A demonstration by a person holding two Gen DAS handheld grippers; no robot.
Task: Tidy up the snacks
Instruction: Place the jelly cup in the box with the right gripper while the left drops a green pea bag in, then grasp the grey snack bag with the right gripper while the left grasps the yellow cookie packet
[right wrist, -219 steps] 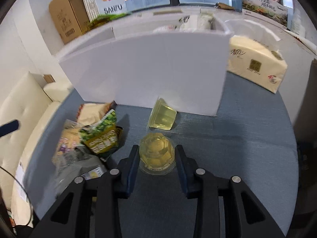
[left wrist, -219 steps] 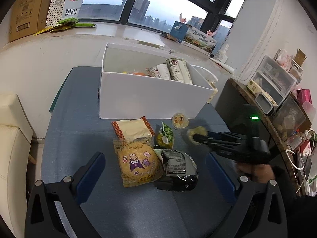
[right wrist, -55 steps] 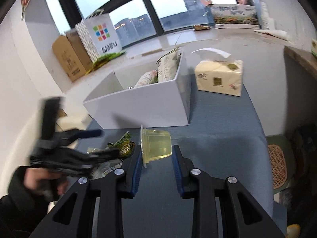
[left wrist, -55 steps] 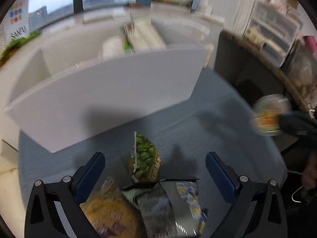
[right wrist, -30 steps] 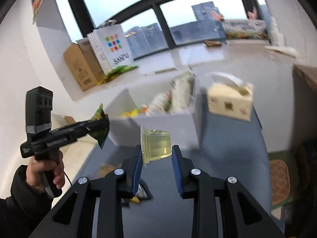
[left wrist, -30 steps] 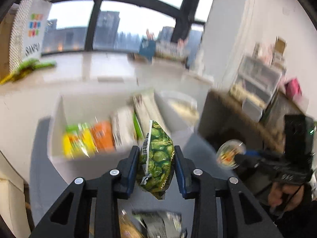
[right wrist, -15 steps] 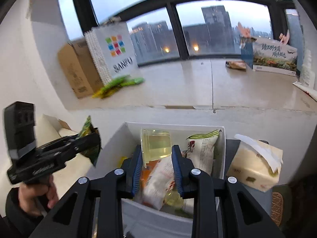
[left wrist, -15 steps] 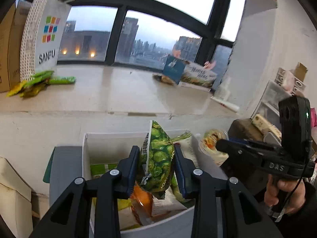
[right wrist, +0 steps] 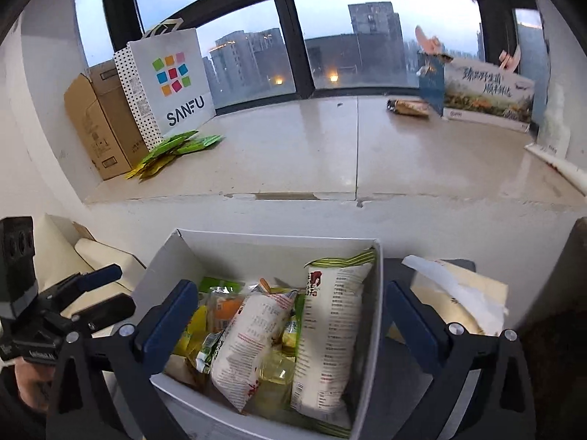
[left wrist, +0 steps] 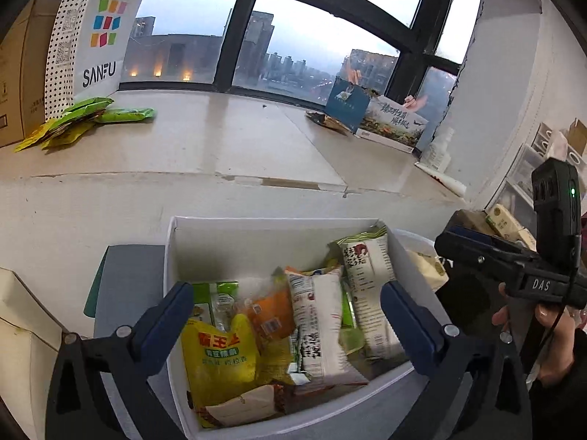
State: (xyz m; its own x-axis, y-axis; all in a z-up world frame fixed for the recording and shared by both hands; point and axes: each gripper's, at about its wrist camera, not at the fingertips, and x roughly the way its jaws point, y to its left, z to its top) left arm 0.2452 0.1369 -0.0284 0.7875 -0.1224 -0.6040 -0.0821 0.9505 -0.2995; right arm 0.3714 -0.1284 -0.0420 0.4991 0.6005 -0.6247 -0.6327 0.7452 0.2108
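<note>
A white box [left wrist: 169, 256] holds several snack packets: a yellow bag [left wrist: 216, 352], an orange packet [left wrist: 269, 315] and tall white packets [left wrist: 367, 286]. My left gripper [left wrist: 286, 315] is open and empty, above the box. My right gripper [right wrist: 290, 315] is open and empty, also above the same box [right wrist: 378, 293]. A clear yellow jelly cup [right wrist: 273, 368] lies among the white packets [right wrist: 330, 326]. The right gripper's body [left wrist: 513, 267] shows in the left wrist view, and the left gripper's fingers [right wrist: 102, 275] show in the right wrist view.
The box stands on a blue-grey table [left wrist: 124, 286] below a white windowsill [left wrist: 220, 143]. On the sill are a SANFU paper bag [right wrist: 168, 84], cardboard box [right wrist: 99, 117] and green packets [right wrist: 172, 150]. A tissue pack [right wrist: 458, 300] lies right of the box. Shelving [left wrist: 532, 168] stands at the right.
Both grippers have opened over the box. The green packet has left my left gripper and the jelly cup has left my right gripper; the cup now lies in the box.
</note>
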